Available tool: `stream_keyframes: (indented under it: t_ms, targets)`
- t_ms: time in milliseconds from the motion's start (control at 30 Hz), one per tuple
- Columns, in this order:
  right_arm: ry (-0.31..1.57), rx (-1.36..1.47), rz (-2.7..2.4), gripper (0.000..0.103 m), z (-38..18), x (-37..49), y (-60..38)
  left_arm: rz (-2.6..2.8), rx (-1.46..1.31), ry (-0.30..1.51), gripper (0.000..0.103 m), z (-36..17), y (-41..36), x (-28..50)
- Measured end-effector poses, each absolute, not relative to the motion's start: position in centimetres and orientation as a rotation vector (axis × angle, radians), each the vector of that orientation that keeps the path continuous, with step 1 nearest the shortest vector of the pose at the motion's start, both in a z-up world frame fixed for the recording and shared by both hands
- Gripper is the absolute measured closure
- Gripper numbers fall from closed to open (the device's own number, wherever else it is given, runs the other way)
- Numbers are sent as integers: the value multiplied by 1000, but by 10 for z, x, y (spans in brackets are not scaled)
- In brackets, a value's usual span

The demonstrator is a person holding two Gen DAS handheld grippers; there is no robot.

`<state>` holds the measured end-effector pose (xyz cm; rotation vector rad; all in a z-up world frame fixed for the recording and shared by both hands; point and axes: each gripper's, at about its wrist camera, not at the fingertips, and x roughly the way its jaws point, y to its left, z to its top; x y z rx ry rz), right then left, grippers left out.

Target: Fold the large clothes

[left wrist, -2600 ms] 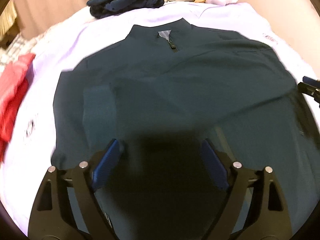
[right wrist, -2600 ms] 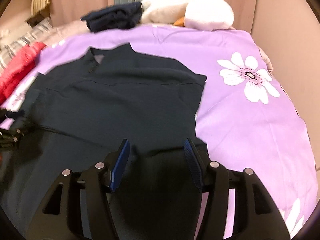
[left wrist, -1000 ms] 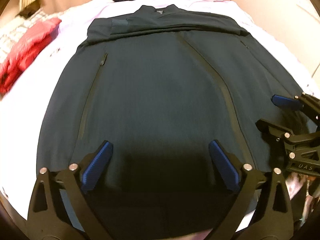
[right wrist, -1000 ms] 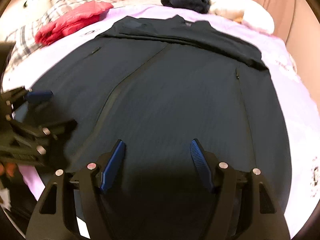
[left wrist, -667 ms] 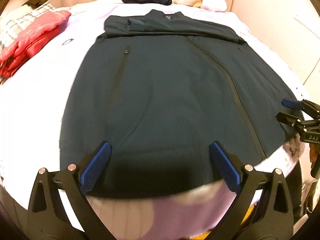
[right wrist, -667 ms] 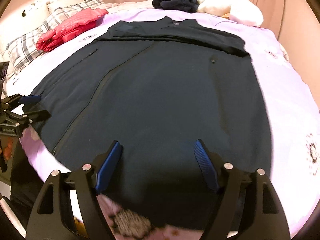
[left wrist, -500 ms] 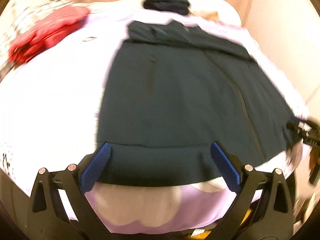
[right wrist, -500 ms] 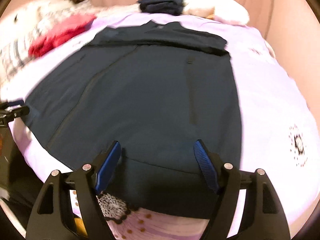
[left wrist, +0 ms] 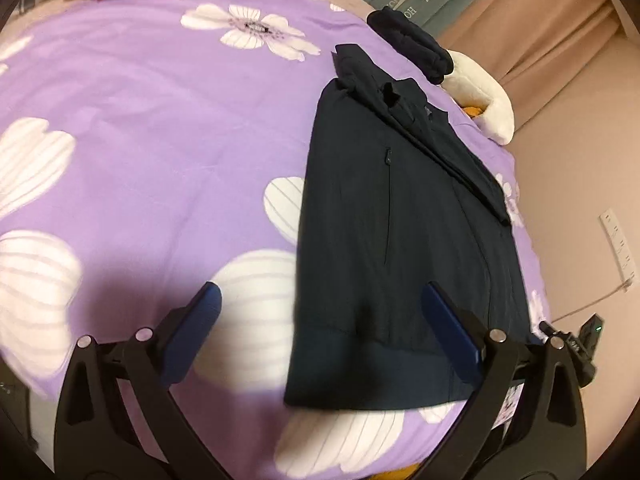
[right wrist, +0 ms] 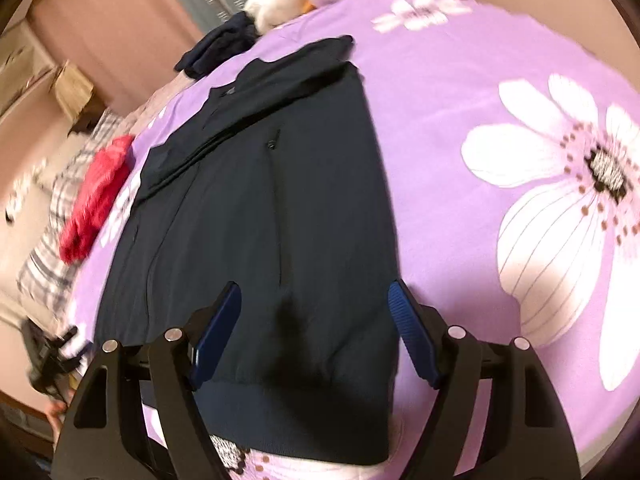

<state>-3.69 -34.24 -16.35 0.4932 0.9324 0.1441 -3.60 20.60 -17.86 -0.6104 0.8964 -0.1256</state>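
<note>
We hold both tongs spread wide with nothing between the pads: the left gripper (left wrist: 320, 332) over the bedspread (left wrist: 152, 128), the right gripper (right wrist: 316, 330) above the jacket's hem. The jacket (left wrist: 392, 240) lies flat (sleeves folded across the chest), collar toward twelve o'clock, a red garment (right wrist: 98, 196) near nine o'clock.

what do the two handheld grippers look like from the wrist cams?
Both alike: the left gripper and right gripper have black plastic frames with triangular cut-outs and silver pivot pins. Each finger carries a blue ribbed pad. In the left view the other unit's black body shows a small green light. No cables or sleeves visible.
</note>
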Motion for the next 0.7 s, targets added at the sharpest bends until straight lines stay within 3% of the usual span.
stream_keyframes:
  t_ms: [200, 700]
  targets:
    - [976, 554, 201, 20, -169, -14, -338, -158, -653, 900, 2, -184, 212, -3]
    - [995, 716, 361, 20, -179, 68, -336, -377, -687, 1007, 2, -194, 191, 73]
